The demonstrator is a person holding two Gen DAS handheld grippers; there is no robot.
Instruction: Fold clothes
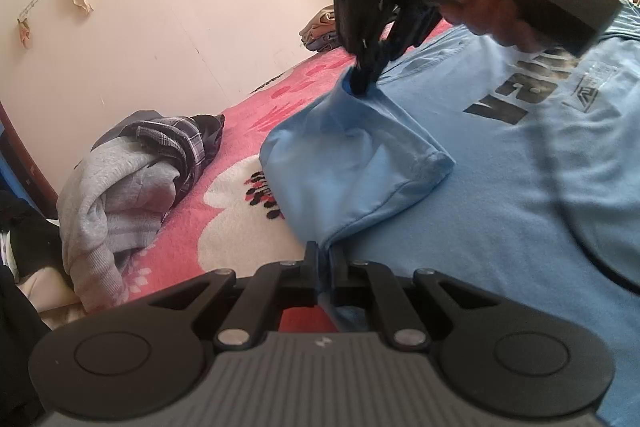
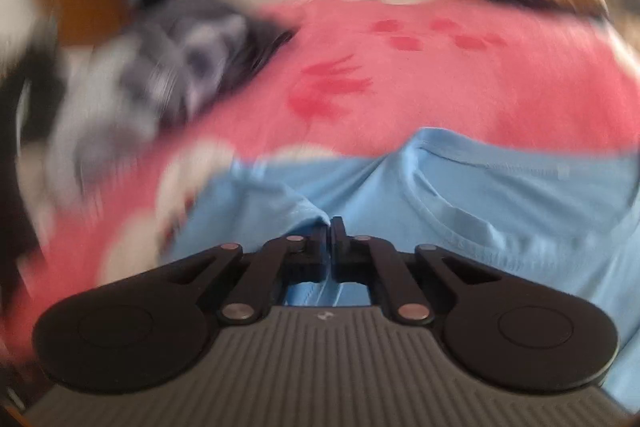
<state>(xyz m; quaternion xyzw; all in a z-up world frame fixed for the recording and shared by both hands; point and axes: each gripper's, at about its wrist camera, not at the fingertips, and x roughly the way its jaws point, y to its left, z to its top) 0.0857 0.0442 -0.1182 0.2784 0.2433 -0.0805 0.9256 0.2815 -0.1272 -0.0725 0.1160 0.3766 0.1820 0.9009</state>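
1. Lying flat on the pink bed [image 1: 256, 115], printed side up: blue T-shirt [image 1: 500, 195]; collar faces the far wall in right view.
2. Left gripper [image 1: 325, 269] clamped on shirt's side edge; right gripper [image 2: 331, 239] clamped on fabric near the sleeve.
3. Left view only: hand [image 1: 492, 11] angling right gripper downward, grey clothes pile [image 1: 120, 187] near bed's left edge.

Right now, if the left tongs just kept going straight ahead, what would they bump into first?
Probably the blue T-shirt itself: the left tongs are shut on its edge, and its bunched sleeve lies directly ahead. Depth is hard to judge.
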